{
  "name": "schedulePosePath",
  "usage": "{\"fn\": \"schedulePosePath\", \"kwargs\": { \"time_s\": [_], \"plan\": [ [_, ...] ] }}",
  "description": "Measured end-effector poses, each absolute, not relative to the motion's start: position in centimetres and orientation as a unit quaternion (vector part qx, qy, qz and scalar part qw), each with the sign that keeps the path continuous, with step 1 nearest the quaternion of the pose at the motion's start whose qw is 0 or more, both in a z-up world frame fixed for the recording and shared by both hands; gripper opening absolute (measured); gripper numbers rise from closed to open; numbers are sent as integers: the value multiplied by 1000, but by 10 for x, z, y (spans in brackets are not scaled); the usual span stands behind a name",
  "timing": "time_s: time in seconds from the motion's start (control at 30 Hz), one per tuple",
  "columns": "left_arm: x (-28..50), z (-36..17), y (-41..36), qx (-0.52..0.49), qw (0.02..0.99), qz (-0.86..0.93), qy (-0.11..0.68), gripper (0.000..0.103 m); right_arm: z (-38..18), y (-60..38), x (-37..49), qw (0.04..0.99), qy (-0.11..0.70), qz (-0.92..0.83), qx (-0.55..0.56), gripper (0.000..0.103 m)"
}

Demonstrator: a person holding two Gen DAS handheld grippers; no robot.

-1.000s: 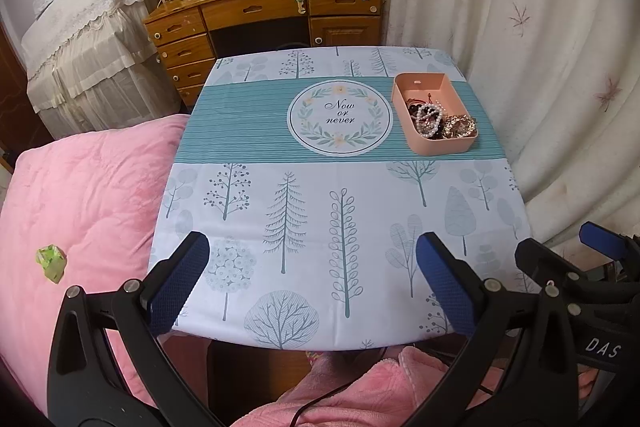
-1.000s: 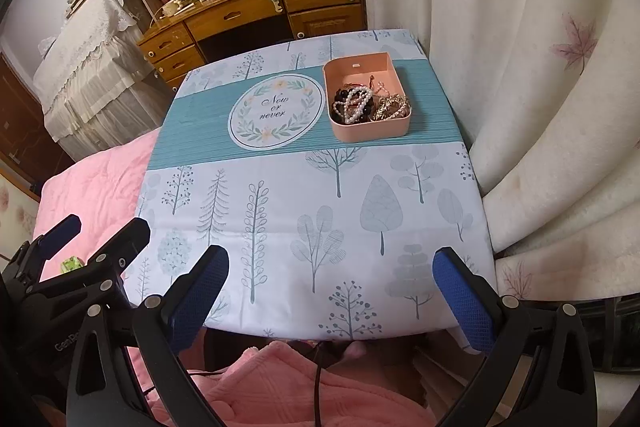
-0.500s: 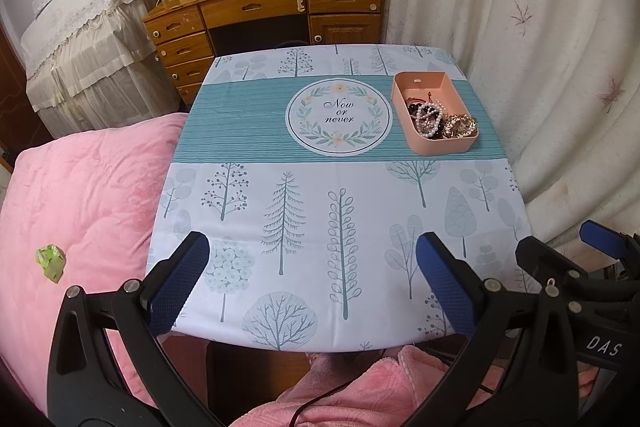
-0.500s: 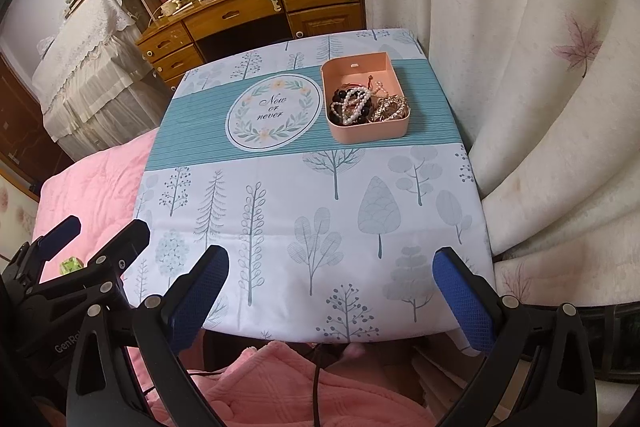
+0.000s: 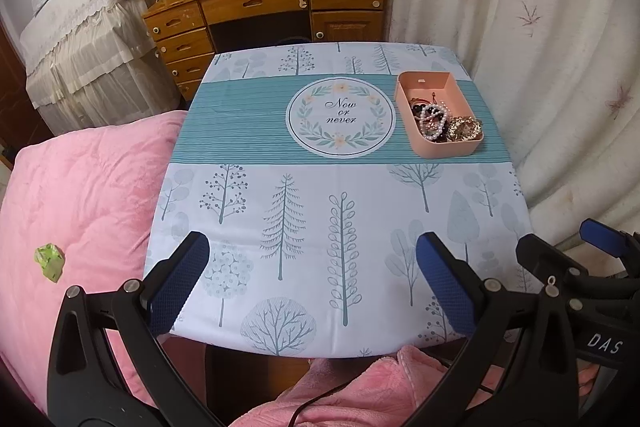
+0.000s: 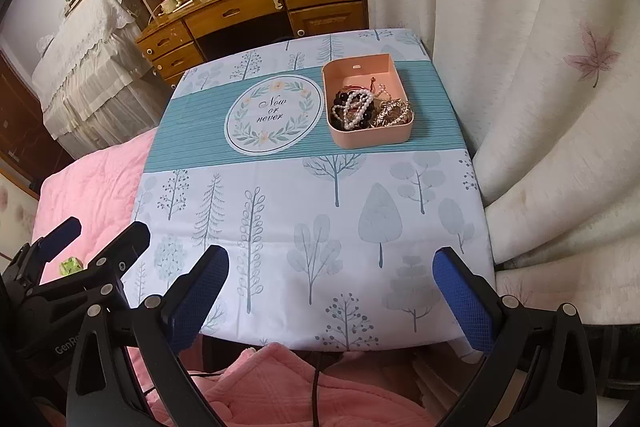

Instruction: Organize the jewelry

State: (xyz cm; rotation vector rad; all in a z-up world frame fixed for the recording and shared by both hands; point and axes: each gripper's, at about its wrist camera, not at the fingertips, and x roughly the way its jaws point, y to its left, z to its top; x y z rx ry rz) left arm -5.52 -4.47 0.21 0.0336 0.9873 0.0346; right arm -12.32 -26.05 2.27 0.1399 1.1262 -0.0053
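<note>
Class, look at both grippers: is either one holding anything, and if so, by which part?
Nothing is held. The left gripper and right gripper both have jaws wide open over the tablecloth's near edge; the jewelry lies in the pink tray.
</note>
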Motion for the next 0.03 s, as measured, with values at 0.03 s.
{"fn": "schedulePosePath", "kwargs": {
  "time_s": [0.03],
  "plan": [
    [-55,2,-45,16,880,16,474,103,22,-261,-122,843,534,-2,67,103]
  ]
}}
